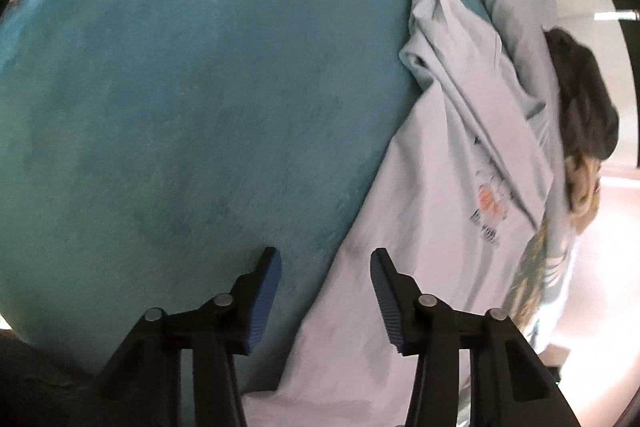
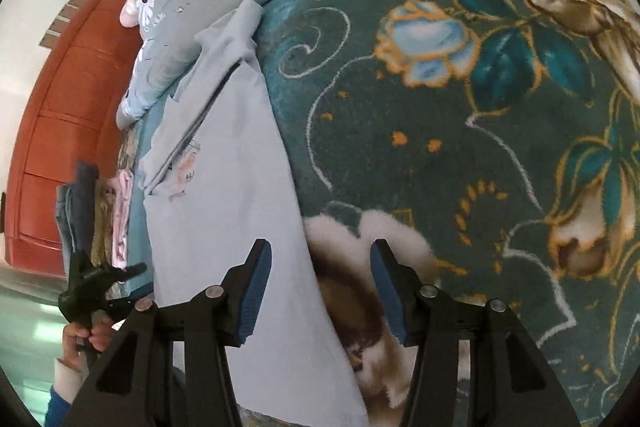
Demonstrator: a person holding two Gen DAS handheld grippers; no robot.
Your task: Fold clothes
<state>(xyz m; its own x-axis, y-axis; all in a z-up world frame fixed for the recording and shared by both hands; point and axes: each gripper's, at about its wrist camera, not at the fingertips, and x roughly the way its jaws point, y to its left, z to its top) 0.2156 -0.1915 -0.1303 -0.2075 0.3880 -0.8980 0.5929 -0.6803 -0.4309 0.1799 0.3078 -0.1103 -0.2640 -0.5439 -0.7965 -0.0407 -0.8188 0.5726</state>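
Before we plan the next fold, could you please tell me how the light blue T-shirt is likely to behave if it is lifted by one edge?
The light blue T-shirt already lies in soft creases and a folded-over sleeve, so it will probably hang limp rather than hold its shape. It looks thin, so likely light. On the plush floral blanket it may drag and bunch rather than slide cleanly.

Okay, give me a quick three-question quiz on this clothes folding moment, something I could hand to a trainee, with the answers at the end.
1. True or false: the right gripper is clamped on the pale blue shirt.
2. What lies under the shirt's near edge in the right wrist view? A) bare wood B) a floral blanket C) a tiled floor
3. Fill in: in the left wrist view, the left gripper hangs over the shirt's edge and a plain ___ cover.

Key: 1 false, its jaws stand open and grip nothing. 2 B. 3 teal.
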